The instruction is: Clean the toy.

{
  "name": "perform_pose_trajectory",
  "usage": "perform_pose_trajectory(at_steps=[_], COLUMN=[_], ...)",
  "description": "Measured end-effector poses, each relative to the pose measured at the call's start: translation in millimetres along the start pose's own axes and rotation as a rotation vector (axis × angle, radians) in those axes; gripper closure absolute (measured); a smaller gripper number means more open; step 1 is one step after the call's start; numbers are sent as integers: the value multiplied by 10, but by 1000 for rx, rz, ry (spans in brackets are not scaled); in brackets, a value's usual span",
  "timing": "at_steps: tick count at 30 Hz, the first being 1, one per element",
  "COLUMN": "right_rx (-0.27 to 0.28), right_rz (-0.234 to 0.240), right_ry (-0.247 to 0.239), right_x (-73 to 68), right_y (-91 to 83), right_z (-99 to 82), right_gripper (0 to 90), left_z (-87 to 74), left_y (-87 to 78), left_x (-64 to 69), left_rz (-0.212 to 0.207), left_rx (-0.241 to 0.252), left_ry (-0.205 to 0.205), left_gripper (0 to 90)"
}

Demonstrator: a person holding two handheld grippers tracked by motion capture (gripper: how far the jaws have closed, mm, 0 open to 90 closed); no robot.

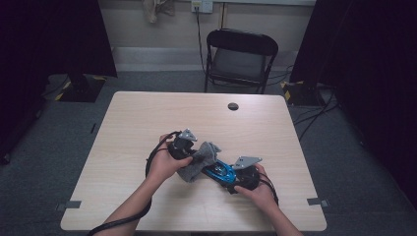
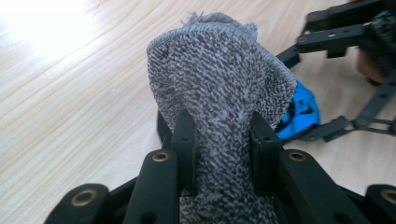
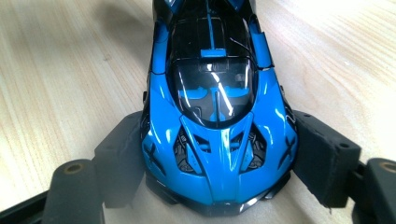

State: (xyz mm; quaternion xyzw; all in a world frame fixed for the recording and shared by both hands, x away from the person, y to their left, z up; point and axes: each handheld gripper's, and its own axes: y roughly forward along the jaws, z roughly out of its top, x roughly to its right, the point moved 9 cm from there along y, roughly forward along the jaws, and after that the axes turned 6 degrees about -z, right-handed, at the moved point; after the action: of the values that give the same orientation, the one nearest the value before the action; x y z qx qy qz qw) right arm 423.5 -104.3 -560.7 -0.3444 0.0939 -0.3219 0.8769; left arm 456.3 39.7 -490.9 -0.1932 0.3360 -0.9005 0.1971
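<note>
The blue toy car sits on the desk near the person's edge, clamped across its body by the right tool, whose pads press on both flanks in the right gripper view. Just beside it to the left, the grey cloth is bunched and pinched tight in the closed left tool, its free end standing up toward the car's far end. Judging by this, both grasps are done and the wiping itself is at hand: the cloth looks to be at or touching the car, though real contact cannot be told, and most of the bodywork seems yet to be rubbed.
</note>
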Motion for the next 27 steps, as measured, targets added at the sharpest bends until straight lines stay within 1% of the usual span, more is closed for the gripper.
perform_pose_trajectory(at_steps=[4, 6, 8, 11, 12, 13, 14, 15, 17, 18, 19, 21, 22, 25, 26, 27], right_rx=[-4, -23, -36, -35, -23, 7, 16, 17, 26, 30, 36, 28, 22, 10, 12, 15], right_rz=[-2, 3, 2, 20, 22, 30, 40, 45, 15, 6, 5, -9, -16, -29, -41, -43], right_ry=[1, -20, -31, -27, -18, 0, 16, 33, 55, 72, 82, 100, 113, 138, 142, 138], right_x=[-5, -16, -26, -14, 0, 18, 28, 49, 135, 178, 210, 268, 288, 322, 332, 331], right_y=[-5, -21, -62, -142, -177, -229, -264, -307, -382, -405, -415, -395, -373, -299, -276, -258], right_z=[-5, -13, -7, 29, 56, 106, 131, 157, 207, 219, 222, 189, 168, 122, 113, 111], right_gripper=[232, 197, 189, 191, 192, 192, 192, 192, 214, 222, 252, 279, 312, 368, 388, 399], left_z=[-42, -80, -113, -149, -160, -163, -167, -167, -169, -174, -178, -184, -189, -204, -202, -209], left_y=[-27, -21, -9, 1, 6, 6, 6, 4, 11, 12, 23, 53, 65, 106, 125, 130], left_x=[56, 72, 82, 106, 121, 132, 155, 185, 238, 266, 289, 325, 342, 384, 402, 422], left_rz=[-22, -32, -36, -44, -45, -48, -52, -58, -65, -69, -69, -77, -84, -100, -105, -111], left_rx=[-7, -15, -21, -33, -36, -36, -37, -38, -39, -46, -50, -52, -58, -69, -60, -69], left_ry=[3, 2, 4, 12, 18, 22, 22, 33, 47, 56, 62, 71, 70, 76, 78, 84], left_gripper=[697, 697, 697, 697, 697, 697, 697, 697, 697, 697, 697, 697, 697, 697, 697, 697])
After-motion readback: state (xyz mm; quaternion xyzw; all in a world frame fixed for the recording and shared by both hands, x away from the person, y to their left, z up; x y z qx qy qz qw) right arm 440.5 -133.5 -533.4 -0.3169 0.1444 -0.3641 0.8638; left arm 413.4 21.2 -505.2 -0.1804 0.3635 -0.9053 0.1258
